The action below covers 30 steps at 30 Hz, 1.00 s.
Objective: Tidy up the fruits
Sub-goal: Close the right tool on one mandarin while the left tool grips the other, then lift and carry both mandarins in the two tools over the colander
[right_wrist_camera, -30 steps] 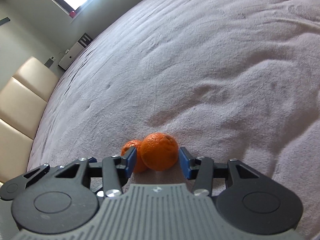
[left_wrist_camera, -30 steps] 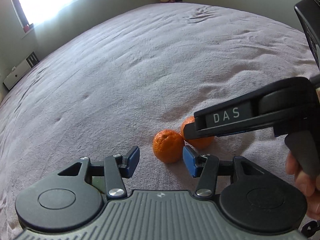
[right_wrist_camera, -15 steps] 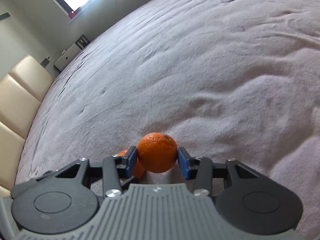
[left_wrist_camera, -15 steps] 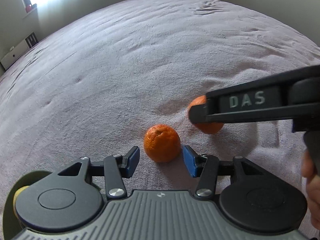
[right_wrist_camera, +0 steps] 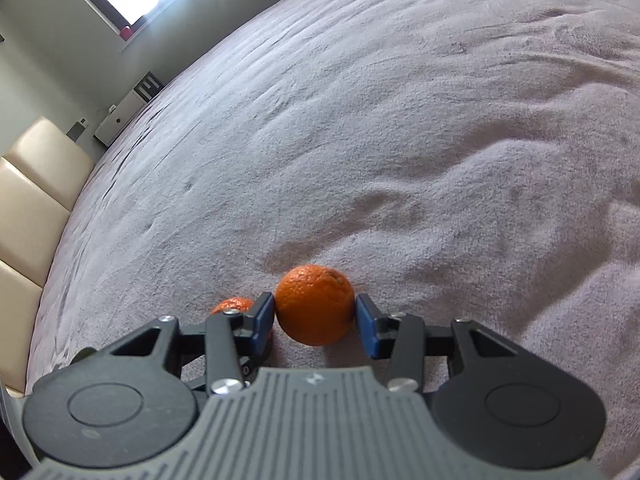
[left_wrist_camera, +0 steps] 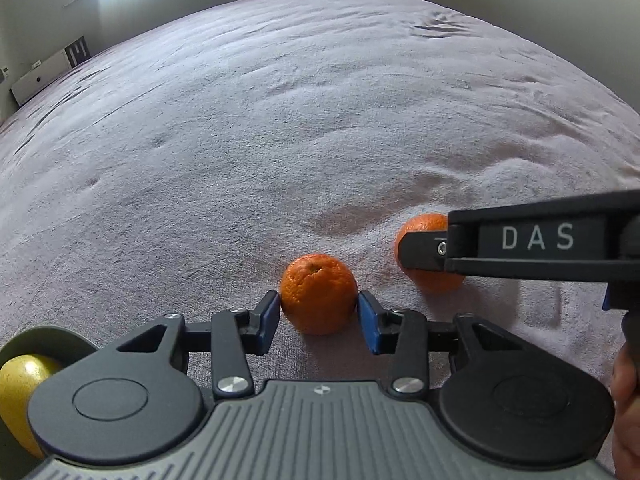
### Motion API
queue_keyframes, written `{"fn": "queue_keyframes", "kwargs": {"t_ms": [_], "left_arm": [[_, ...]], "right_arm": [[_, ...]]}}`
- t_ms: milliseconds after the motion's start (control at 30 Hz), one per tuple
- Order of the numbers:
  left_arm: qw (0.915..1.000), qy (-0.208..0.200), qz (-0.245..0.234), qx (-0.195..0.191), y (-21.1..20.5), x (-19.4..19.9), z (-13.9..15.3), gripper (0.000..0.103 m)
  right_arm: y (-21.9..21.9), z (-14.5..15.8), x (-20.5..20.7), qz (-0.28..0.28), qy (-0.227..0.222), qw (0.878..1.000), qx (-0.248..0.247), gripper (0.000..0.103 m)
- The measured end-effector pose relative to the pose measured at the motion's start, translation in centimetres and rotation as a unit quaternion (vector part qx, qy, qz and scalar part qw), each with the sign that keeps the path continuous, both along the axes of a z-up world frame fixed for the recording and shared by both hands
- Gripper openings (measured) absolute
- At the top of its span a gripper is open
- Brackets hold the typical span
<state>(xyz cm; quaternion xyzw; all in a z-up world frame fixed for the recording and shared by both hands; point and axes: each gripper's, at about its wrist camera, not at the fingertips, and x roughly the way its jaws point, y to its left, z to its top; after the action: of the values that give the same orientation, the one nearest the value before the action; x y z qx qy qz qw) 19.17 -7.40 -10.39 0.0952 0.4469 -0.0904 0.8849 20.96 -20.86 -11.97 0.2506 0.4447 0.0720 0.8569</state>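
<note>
Two oranges lie apart on a mauve bedspread (left_wrist_camera: 280,120). The near orange (left_wrist_camera: 318,294) sits between the blue pads of my left gripper (left_wrist_camera: 319,316), whose jaws are closing, and both pads touch its sides. My right gripper (right_wrist_camera: 315,318) is shut on the other orange (right_wrist_camera: 315,304). In the left wrist view that fruit (left_wrist_camera: 428,256) is half hidden behind the right gripper's black finger (left_wrist_camera: 424,250), marked DAS. In the right wrist view the left-hand orange (right_wrist_camera: 232,305) peeks out behind my left pad.
A green bowl (left_wrist_camera: 40,336) holding a yellow fruit (left_wrist_camera: 22,384) sits at the lower left, beside the left gripper. A person's hand (left_wrist_camera: 624,400) shows at the right edge. Beige headboard panels (right_wrist_camera: 32,208) and a white cabinet (right_wrist_camera: 124,116) stand beyond the bed.
The two oranges, touching before, have come apart. My left gripper shifted to straddle the near orange and its jaws narrowed onto it. The right gripper closed on the other one. The green bowl came into view.
</note>
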Motion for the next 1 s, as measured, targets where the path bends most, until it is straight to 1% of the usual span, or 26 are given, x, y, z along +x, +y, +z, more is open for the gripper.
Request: {"fn": "queue_keyframes", "kwargs": {"t_ms": [133, 200, 333, 467, 700, 867, 1000], "left_arm": [[0.9999, -0.001, 0.005, -0.014, 0.2, -0.3, 0.7, 0.046], [0.9999, -0.008, 0.007, -0.013, 0.3, -0.8, 1.2, 0.046], [0.9995, -0.024, 0.009, -0.018, 0.6, -1.8, 3.0, 0.046], [0.9984, -0.033, 0.023, -0.040, 1.5, -3.1, 5.2, 0.046], [0.9951, -0.040, 0.049, -0.076, 3.7, -5.5, 8.9, 0.046], [0.9906, -0.050, 0.072, -0.105, 6.0, -7.5, 11.4, 0.046], [0.9872, -0.053, 0.091, -0.120, 7.7, -9.0, 13.1, 0.046]], "right_arm": [[0.4, 0.2, 0.0, 0.002, 0.001, 1.000, -0.007, 0.042], [0.4, 0.5, -0.1, 0.001, -0.002, 1.000, -0.007, 0.042], [0.4, 1.8, -0.5, 0.001, -0.016, 1.000, -0.009, 0.042], [0.5, 3.4, -1.3, 0.006, -0.033, 0.999, -0.005, 0.042], [1.6, 6.9, -3.5, 0.035, -0.074, 0.997, -0.003, 0.042], [2.7, 8.6, -5.3, 0.059, -0.091, 0.994, -0.002, 0.042], [4.0, 9.8, -6.8, 0.087, -0.104, 0.991, -0.009, 0.042]]}}
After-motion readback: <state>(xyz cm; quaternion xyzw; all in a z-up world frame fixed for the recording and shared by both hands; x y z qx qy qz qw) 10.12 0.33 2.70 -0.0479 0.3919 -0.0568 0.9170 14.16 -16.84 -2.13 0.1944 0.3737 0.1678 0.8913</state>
